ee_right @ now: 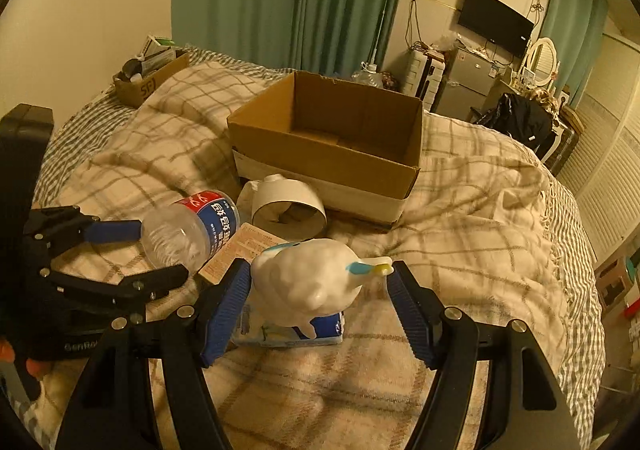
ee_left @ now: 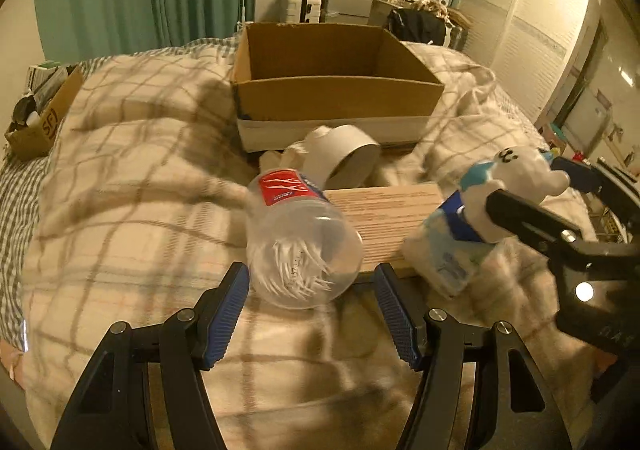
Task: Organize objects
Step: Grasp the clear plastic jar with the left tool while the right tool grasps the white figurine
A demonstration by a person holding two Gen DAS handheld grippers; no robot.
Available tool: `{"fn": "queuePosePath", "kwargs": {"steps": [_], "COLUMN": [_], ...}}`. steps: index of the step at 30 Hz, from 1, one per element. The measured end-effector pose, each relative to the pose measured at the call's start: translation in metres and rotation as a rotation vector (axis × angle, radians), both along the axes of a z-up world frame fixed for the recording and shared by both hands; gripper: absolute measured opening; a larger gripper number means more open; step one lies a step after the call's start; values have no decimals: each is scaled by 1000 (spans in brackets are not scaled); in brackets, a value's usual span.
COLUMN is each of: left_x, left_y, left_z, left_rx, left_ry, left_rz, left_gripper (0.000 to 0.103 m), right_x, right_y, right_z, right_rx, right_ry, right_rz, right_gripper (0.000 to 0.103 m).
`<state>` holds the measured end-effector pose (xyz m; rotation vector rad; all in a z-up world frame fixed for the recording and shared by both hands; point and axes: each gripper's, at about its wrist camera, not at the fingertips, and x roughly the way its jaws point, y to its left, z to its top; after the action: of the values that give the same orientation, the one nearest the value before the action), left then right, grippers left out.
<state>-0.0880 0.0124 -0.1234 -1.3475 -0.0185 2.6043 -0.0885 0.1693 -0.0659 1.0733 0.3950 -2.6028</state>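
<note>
A clear plastic bottle (ee_left: 298, 246) with a red and blue label lies on the plaid blanket, its base between my left gripper's (ee_left: 312, 284) open fingers; it also shows in the right wrist view (ee_right: 188, 228). A white plush toy (ee_right: 316, 282) rests on a blue and white tissue pack (ee_right: 288, 330), between my right gripper's (ee_right: 318, 282) open fingers. In the left wrist view the toy (ee_left: 516, 178) sits between the right gripper's fingers (ee_left: 524, 218). An open cardboard box (ee_left: 332, 78) stands behind; it also shows in the right wrist view (ee_right: 332, 146).
A white cylindrical object (ee_left: 348, 158) and a flat wooden-coloured box (ee_left: 384, 218) lie between the bottle and the cardboard box. A small box of clutter (ee_right: 148, 70) sits at the bed's far left. The bed edge drops off at right (ee_right: 580, 250).
</note>
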Motion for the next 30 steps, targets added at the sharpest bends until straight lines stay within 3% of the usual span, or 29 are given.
{"fn": "queuePosePath", "kwargs": {"steps": [4, 7, 12, 13, 14, 19, 22, 23, 25, 26, 27, 30], "left_x": [-13, -22, -17, -13, -8, -1, -1, -2, -3, -4, -4, -14], "left_y": [1, -4, 1, 1, 0, -4, -2, -2, 1, 2, 4, 14], "left_z": [-11, -19, -15, -12, -6, 4, 1, 0, -1, 0, 2, 3], "left_rx": [-48, -16, -46, -51, -61, -44, -69, -76, -94, -99, -105, -125], "left_ry": [-23, -62, -17, 1, 26, 37, 24, 21, 23, 39, 61, 68], "left_rz": [63, 85, 91, 93, 99, 93, 99, 99, 108, 116, 123, 110], "left_gripper": [66, 63, 59, 34, 0, 0, 5, 13, 50, 78, 84, 84], "right_x": [4, 8, 17, 20, 23, 37, 41, 41, 40, 39, 37, 26], "right_y": [1, 5, 9, 9, 10, 9, 7, 7, 8, 9, 10, 13], "right_z": [2, 4, 9, 11, 13, 25, 29, 29, 30, 29, 29, 24], "right_rx": [1, -2, 6, 5, 7, 9, 18, 21, 20, 20, 22, 35], "right_ry": [14, 19, 33, 38, 43, 77, 89, 91, 93, 94, 94, 88], "right_rz": [-3, -12, -34, -36, -37, -34, -33, -33, -33, -34, -37, -43], "right_gripper": [70, 70, 70, 70, 70, 70, 70, 70, 70, 70, 70, 70]}}
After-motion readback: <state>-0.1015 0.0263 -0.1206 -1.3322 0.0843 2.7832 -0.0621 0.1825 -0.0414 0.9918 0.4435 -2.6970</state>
